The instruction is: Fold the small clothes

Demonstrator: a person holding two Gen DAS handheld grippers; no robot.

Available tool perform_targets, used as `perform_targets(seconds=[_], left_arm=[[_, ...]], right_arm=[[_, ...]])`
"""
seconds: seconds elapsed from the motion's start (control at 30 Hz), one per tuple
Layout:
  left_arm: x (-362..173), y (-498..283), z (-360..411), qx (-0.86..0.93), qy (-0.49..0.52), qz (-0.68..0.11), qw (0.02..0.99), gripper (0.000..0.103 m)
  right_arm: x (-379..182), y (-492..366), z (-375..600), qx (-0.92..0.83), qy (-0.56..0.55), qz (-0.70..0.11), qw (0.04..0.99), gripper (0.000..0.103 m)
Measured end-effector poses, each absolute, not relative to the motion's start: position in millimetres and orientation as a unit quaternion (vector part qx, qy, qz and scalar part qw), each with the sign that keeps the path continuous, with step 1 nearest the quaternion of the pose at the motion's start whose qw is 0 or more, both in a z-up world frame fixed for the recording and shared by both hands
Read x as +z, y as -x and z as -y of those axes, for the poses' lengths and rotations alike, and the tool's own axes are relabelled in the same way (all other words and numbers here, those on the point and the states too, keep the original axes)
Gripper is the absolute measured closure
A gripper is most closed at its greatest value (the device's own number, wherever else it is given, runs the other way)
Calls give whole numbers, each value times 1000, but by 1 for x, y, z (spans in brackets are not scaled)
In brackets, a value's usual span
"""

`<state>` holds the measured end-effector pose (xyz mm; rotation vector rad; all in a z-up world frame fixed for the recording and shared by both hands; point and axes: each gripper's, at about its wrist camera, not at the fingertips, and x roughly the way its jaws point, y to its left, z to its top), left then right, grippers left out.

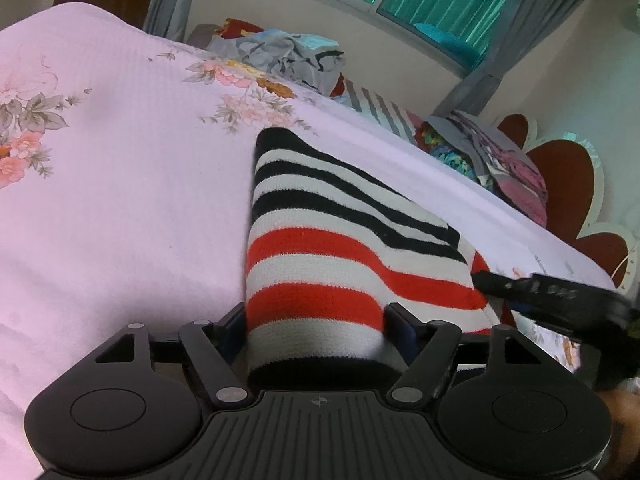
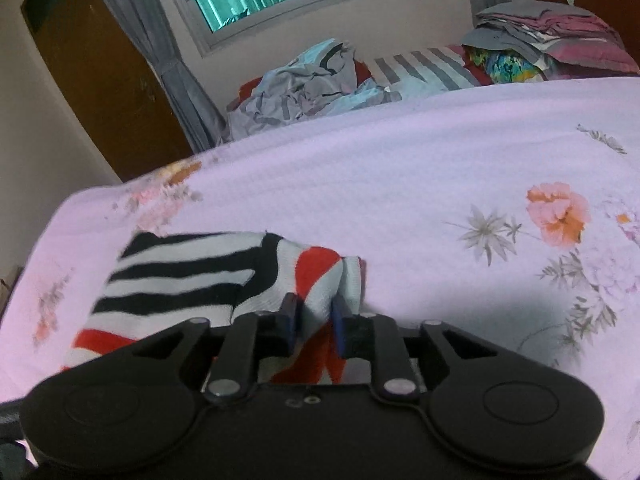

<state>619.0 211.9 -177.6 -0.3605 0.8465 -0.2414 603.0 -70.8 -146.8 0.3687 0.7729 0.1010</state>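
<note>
A small knitted garment with black, white and red stripes (image 1: 320, 248) lies on the pink floral bedsheet (image 1: 120, 200). My left gripper (image 1: 316, 320) has its jaws wide apart, with the garment's hem lying between the fingers. My right gripper (image 2: 314, 316) is shut on a bunched fold of the same striped garment (image 2: 192, 276), which drapes to the left of it. The right gripper also shows in the left wrist view (image 1: 540, 292), at the garment's right edge.
A heap of unfolded grey and blue clothes (image 2: 304, 84) lies at the bed's far edge. A stack of folded clothes (image 2: 552, 40) sits at the far right by a red headboard (image 1: 568, 184). A window and a brown door stand behind.
</note>
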Motion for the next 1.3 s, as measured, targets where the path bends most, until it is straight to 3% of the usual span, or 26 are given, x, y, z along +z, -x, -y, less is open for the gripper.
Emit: perform_targets(seconds=[0.13,0.33,0.5,0.67,0.93,1.13,1.3], left_arm=[[-174,-617,-206,-111,160,-410,891,30],[-174,-617,-201,-106,143,-411,894,30],[-172,-612,-199,-104,129,-410,897,29],[-170,-608,-198,-109,117,-410,898,29],[-156,-568,-209,-126,110,-397,902,29],[-158,-536,-216,-133,108,-399,901,29],[-172,-532,-219,-132,122,-407,896,29]], right_arm=[[-125,-578,71,67,-184,-348,917,71],[-107,-540,45,108,-137,-341,924,71],[-122,-530,27,101,-84,-358,925,70],[-144,-539,20,68,-28,-373,925,80],[-128,-512,25,77,-52,-358,929,73],[-121,-470,24,81,-30,-344,935,73],[-146,-463,29,58,-38,-386,920,73]])
